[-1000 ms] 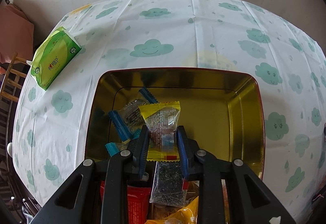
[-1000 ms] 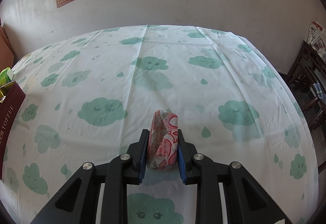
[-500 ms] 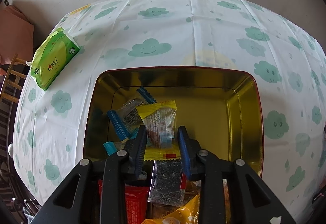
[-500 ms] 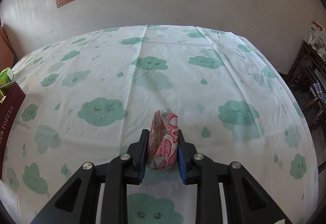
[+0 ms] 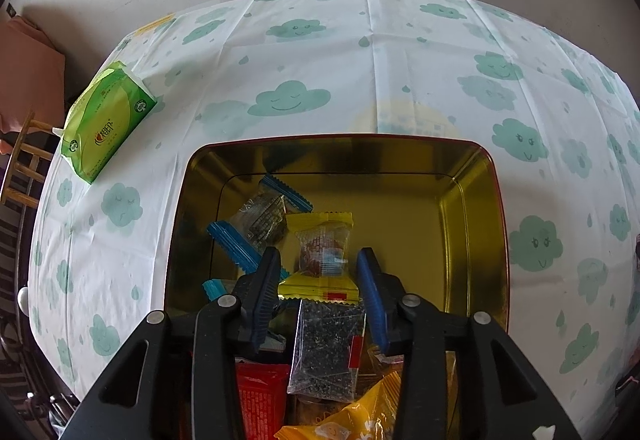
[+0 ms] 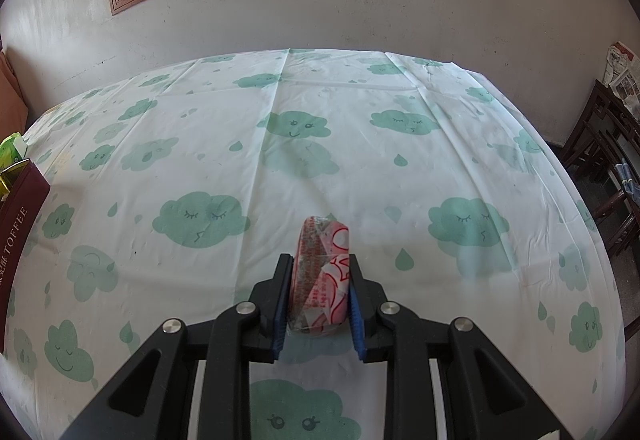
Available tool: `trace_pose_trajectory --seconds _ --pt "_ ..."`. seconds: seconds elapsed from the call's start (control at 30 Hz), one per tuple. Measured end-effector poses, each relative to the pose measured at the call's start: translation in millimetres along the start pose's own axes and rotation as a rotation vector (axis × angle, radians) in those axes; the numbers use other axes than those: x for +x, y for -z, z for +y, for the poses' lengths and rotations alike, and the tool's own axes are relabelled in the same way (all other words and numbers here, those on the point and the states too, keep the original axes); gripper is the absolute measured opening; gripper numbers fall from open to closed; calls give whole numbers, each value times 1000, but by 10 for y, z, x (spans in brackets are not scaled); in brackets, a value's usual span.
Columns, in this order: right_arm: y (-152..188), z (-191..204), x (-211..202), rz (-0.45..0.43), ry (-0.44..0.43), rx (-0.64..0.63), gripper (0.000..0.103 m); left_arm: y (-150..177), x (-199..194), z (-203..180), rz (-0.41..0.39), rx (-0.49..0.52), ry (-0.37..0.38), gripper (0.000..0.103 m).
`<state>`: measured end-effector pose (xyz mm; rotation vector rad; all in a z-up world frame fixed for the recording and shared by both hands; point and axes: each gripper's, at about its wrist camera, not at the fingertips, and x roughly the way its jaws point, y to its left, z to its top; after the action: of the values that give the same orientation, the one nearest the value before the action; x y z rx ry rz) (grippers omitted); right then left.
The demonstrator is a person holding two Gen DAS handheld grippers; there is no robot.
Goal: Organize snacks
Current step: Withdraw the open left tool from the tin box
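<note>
In the left wrist view my left gripper (image 5: 318, 254) hangs over the gold tin (image 5: 476, 208), its jaws opening. A yellow-edged snack packet (image 5: 322, 240) lies between the fingers, with a gap on either side, resting on other packets in the tin. A blue-ended clear packet (image 5: 260, 216) lies beside it to the left. Nearer the camera sit a clear packet of dark seeds (image 5: 328, 348), a red packet (image 5: 260, 396) and an orange one (image 5: 360, 412). In the right wrist view my right gripper (image 6: 319, 264) is shut on a round pink-wrapped snack (image 6: 320, 272) just above the cloud-print tablecloth (image 6: 280, 160).
A green tissue pack (image 5: 106, 120) lies on the cloth left of the tin. The tin's dark red side (image 6: 18, 216) shows at the left edge of the right wrist view. Dark wooden chairs (image 6: 604, 144) stand off the table's right edge; a wall runs behind.
The left jaws have spread away from the yellow-edged packet, which has settled a little lower in the tin. The right gripper and its pink snack have not moved.
</note>
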<state>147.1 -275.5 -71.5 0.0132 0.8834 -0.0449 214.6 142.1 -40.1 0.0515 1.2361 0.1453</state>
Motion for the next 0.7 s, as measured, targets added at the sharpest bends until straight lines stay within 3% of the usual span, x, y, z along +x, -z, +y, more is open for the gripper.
trace_pose_trajectory --seconds 0.7 --pt "-1 -2 3 0 1 -1 26 73 -335 -114 -62 24 -1 57"
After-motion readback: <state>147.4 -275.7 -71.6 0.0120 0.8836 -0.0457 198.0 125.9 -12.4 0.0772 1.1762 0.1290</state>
